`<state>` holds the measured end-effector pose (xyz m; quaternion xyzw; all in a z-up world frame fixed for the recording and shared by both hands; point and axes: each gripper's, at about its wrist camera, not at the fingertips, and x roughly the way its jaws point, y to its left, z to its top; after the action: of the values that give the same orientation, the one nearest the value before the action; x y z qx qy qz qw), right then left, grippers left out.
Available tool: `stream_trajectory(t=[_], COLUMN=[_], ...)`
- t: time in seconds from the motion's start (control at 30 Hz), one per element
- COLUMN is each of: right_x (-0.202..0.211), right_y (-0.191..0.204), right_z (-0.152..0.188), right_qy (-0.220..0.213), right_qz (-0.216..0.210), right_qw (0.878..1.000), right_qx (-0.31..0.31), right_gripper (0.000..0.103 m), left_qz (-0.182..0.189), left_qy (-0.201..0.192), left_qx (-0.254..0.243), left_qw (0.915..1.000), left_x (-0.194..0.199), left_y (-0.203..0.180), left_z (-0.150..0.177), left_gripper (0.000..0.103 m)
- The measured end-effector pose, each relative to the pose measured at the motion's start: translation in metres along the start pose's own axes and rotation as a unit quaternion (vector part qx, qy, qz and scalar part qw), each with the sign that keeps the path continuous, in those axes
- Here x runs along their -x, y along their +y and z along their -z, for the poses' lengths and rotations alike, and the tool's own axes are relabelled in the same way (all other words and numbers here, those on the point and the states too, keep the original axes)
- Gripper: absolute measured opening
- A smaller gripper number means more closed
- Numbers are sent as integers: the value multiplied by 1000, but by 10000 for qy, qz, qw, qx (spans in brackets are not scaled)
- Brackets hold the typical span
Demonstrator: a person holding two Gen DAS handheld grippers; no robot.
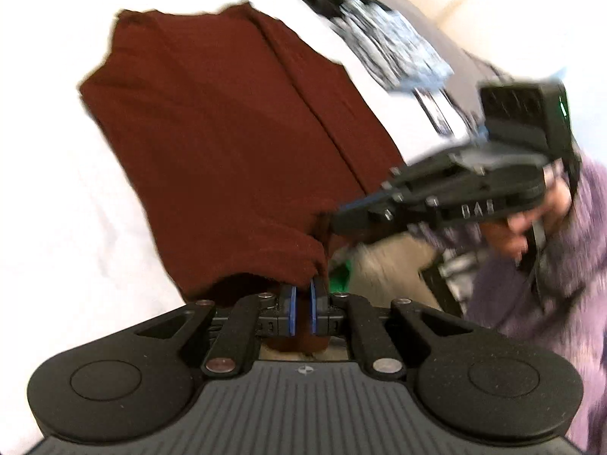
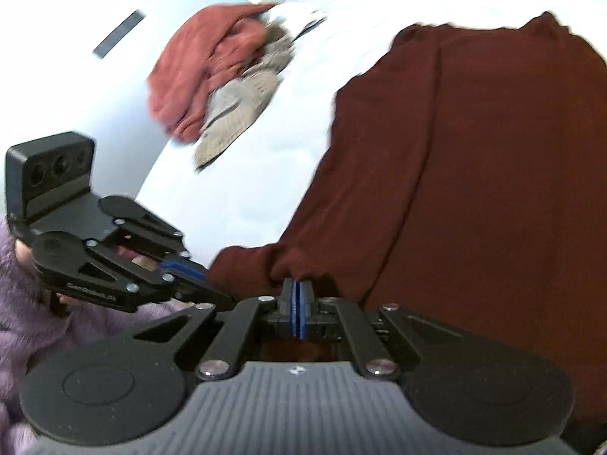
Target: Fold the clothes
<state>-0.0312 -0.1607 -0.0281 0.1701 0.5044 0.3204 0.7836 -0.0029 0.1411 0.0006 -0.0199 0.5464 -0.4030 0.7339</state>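
Both grippers, left gripper (image 1: 302, 290) and right gripper (image 2: 298, 284), pinch the maroon garment's (image 1: 212, 113) near hem (blurred) above the white bedsheet (image 1: 49, 197).

It looked like a bedroom in a home. A white sheet (image 2: 235, 174) covered a soft bed, with loose clothes (image 2: 212, 76) heaped at ten o'clock in the right wrist view. A patterned cloth (image 1: 394, 43) lay at one o'clock in the left wrist view, beside a pale wall (image 1: 493, 7).
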Motion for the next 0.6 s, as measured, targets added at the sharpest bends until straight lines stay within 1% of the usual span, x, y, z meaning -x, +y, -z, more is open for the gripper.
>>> stream_trajectory(t=[0.1,0.23,0.3,0.37,0.43,0.5,0.57,0.6], right_x=[-9,-37,-45,-39,-43,-41,-34,-30], right_y=[-7,-7,-13,-23,-29,-33,-32,-31], right_z=[-11,-20,-24,-22,-22,-21,-19,-18], right_qy=[-144,-234,-243,-249,-228,-225,-299,-338], right_qz=[287,747,950,1132,1269,1336,1343,1313], right_qw=[9995,9969,9952,9932,9916,9908,9905,9908], right_qx=[-36,62,63,53,30,-20,-45,-43], right_gripper=[3,3,3,3,3,7,7,8], left_qz=[-225,-651,-782,-912,-988,-1020,-1050,-1081], left_qy=[-214,-187,-175,-167,-187,-229,-277,-305], left_qx=[345,542,650,727,798,806,789,779], left_qw=[9989,9962,9947,9930,9917,9913,9910,9906], left_x=[-15,-48,-48,-73,-80,-80,-78,-76], left_y=[19,20,24,27,35,37,35,34], left_z=[-14,-39,-29,-41,-45,-47,-46,-45], left_gripper=[5,5,5,5,5,5,11,20])
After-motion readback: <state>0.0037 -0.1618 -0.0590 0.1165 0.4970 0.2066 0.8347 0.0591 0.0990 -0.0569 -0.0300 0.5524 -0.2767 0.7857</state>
